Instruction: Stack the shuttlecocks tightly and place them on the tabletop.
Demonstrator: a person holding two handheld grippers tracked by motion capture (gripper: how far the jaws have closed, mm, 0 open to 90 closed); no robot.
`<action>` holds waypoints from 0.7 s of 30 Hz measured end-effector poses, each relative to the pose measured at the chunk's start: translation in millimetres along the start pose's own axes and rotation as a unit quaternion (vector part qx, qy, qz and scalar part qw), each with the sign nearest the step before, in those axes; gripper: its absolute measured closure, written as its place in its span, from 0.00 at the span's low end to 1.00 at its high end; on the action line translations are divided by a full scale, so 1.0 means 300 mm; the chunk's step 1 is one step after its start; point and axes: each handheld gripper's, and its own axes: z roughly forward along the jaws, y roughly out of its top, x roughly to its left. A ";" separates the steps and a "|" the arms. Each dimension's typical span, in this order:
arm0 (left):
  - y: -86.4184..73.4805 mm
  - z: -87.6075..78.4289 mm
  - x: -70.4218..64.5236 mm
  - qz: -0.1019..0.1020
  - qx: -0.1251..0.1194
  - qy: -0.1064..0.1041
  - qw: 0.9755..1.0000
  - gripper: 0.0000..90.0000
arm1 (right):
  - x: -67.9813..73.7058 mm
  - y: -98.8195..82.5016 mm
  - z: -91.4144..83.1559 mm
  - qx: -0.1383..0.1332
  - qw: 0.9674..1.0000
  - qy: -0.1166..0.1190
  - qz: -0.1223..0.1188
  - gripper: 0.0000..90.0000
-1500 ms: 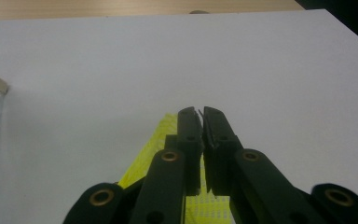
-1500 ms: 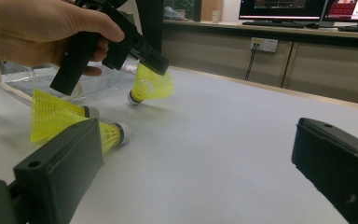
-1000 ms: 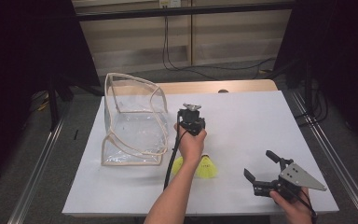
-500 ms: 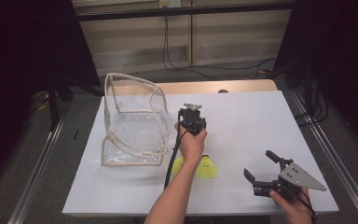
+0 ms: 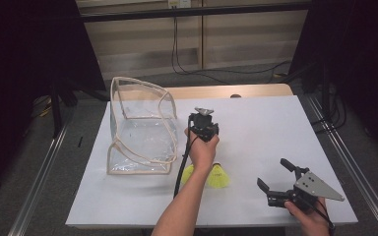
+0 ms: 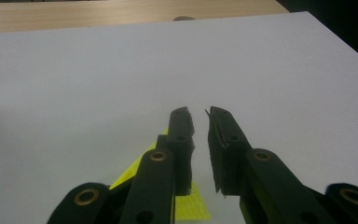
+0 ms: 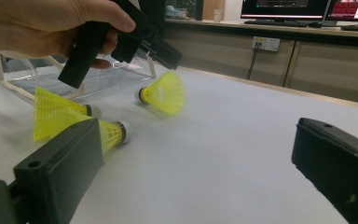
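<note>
Feathery yellow shuttlecocks (image 7: pixel 161 93), seemingly three; left hand-held gripper (image 6: pixel 200 122) slightly ajar, empty.

table (image 5: pixel 256 123): carries everything named here
clear bag (image 5: pixel 140 128): on the table's left half, in the high view
left gripper (image 5: pixel 203 123): held over the table's middle, just right of the bag
shuttlecocks (image 5: pixel 216 176): three in the right gripper view, on the table right of the bag, nearer the person than the left gripper
right gripper (image 5: pixel 274 176): near the table's front right corner, right of the shuttlecocks
</note>
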 end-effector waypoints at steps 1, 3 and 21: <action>-0.001 0.002 0.001 0.001 0.001 0.002 1.000 0.89 | 0.000 0.000 0.000 -0.001 1.000 0.000 -0.001 0.01; -0.002 0.004 0.004 0.000 0.002 0.001 1.000 0.89 | 0.000 0.001 -0.001 0.000 1.000 0.001 -0.001 0.01; 0.008 0.021 0.063 0.000 -0.023 0.036 0.999 0.92 | -0.003 0.001 -0.004 -0.001 1.000 -0.001 0.002 0.01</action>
